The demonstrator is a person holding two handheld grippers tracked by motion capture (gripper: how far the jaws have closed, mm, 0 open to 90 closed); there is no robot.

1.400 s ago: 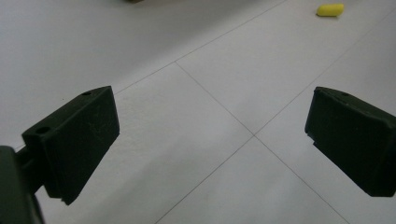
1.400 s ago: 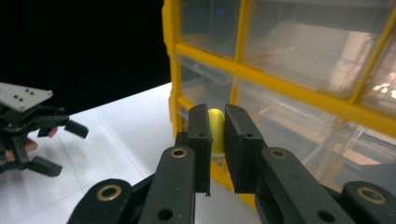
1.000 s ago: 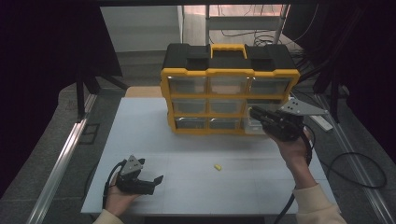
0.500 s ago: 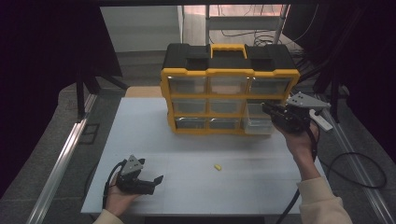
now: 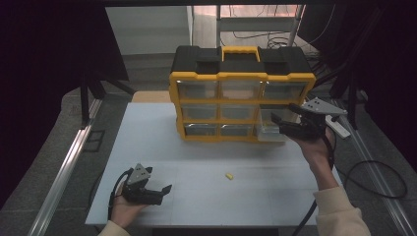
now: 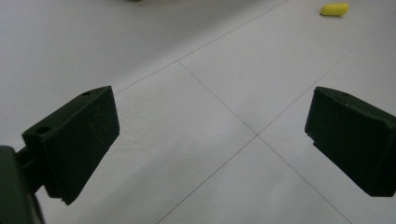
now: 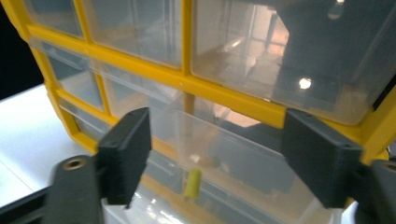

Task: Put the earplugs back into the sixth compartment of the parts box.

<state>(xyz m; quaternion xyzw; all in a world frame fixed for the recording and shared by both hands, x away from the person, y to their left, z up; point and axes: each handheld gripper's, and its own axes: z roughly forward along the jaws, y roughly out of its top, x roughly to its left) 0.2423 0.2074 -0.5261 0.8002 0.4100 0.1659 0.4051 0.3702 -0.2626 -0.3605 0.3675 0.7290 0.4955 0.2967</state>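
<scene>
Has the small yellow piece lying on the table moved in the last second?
No. The yellow piece lies at the same spot on the white table, in front of the drawer cabinet, as in both earlier high views.

A lab – black curtains [image 5: 54, 44], floor cables [image 5: 378, 172] (taped rails).

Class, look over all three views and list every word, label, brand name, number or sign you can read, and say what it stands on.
None can be read. The yellow and black drawer organiser bears no legible brand or label on its frame, lid or clear drawers. The white table, the small yellow piece lying on it, the left gripper and the right gripper show no print either.
</scene>
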